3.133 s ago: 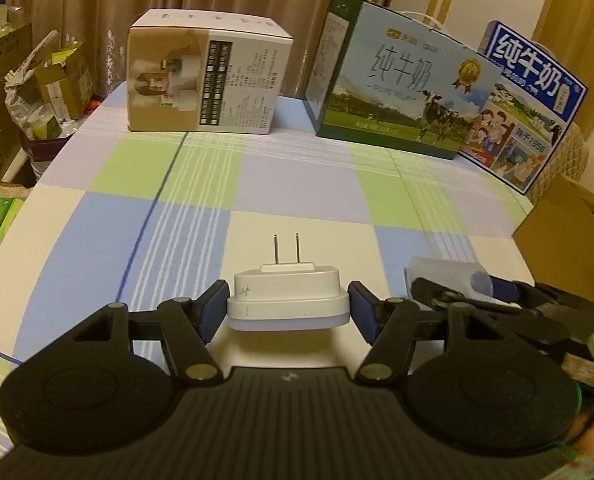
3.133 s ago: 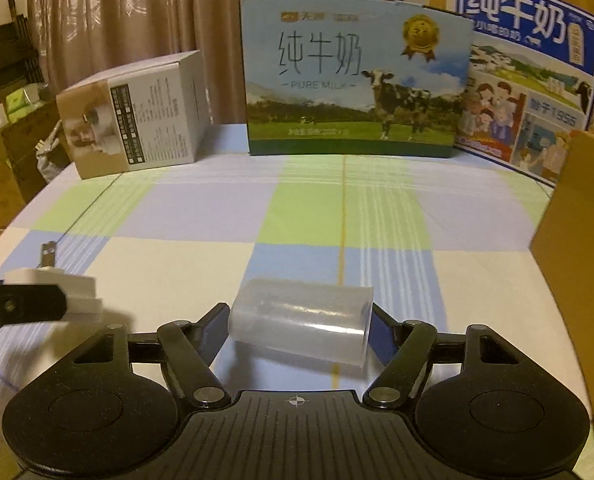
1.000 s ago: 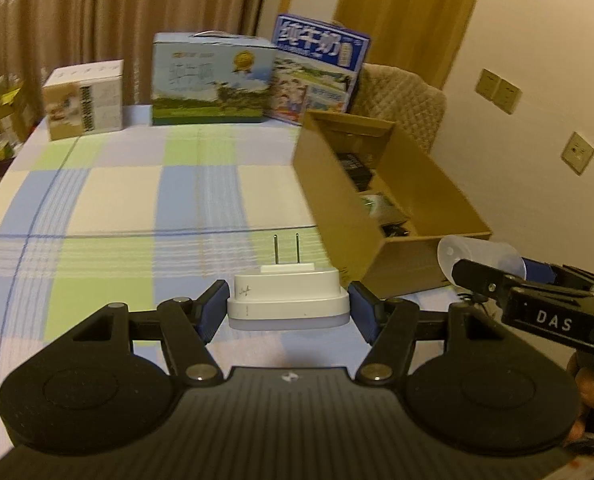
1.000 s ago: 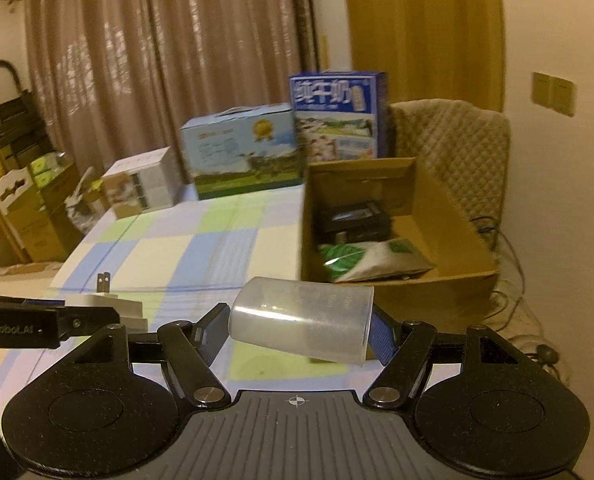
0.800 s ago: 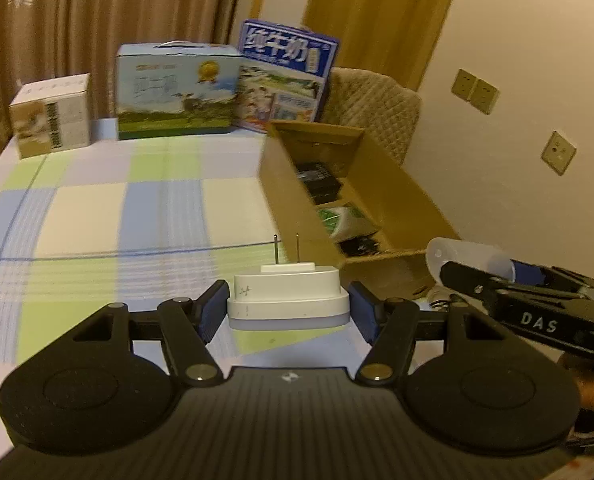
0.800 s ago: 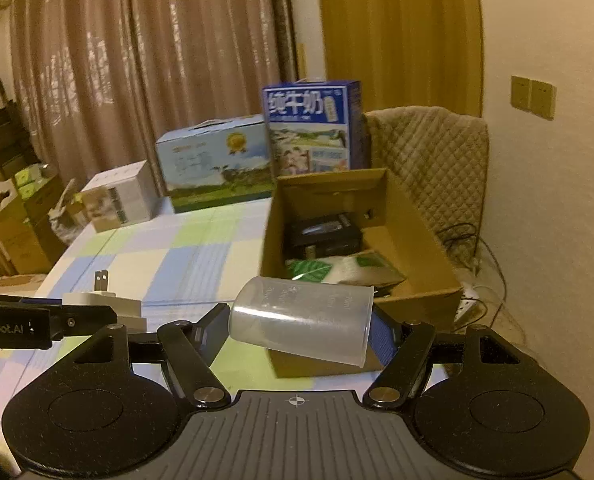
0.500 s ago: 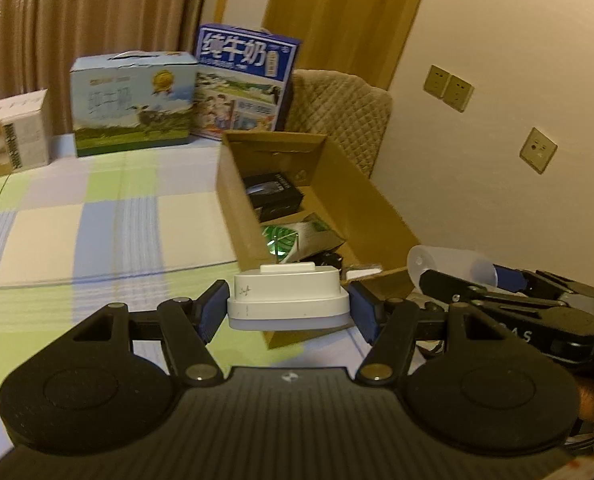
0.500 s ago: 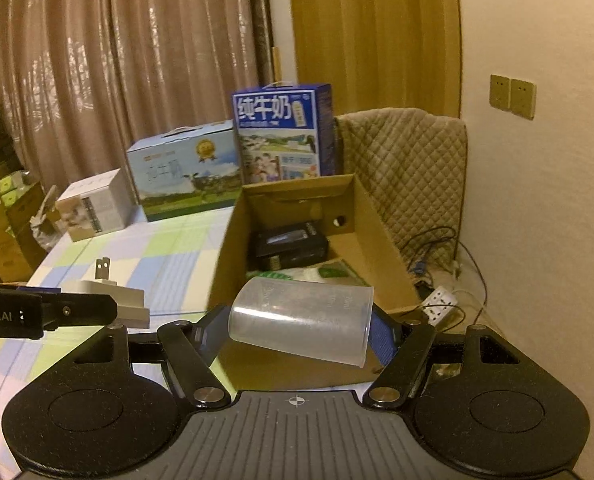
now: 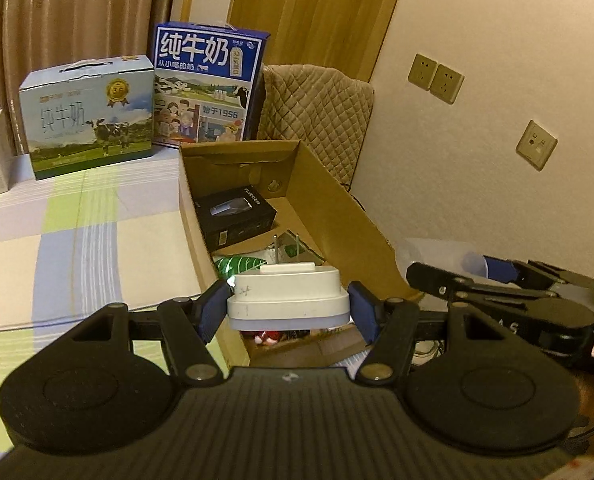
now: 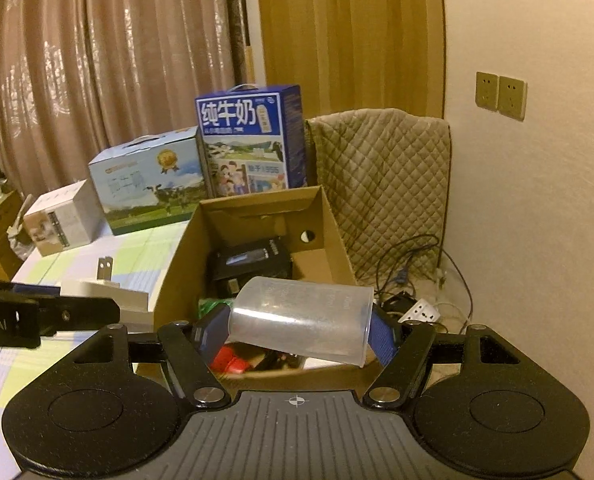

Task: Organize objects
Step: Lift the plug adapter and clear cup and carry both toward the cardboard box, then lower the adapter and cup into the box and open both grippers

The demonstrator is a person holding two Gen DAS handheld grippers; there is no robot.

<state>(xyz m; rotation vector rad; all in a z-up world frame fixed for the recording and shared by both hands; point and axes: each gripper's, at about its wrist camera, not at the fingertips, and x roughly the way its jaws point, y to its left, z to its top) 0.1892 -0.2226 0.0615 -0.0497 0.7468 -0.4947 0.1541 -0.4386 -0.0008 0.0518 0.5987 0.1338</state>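
Already stowed in cardboard box (image 9: pixel 337 196): black carton (image 9: pixel 235 216), green packet (image 9: pixel 237 263). Yet to drop: white plug adapter (image 9: pixel 287 300), clamped in left gripper (image 9: pixel 288 308); clear cup (image 10: pixel 301 316), clamped in right gripper (image 10: pixel 297 330), both above box.

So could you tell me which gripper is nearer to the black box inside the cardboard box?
Hard to say. The left gripper, shut on the white plug adapter, and the right gripper, shut on the clear cup, both hang over the near end, short of the black box.
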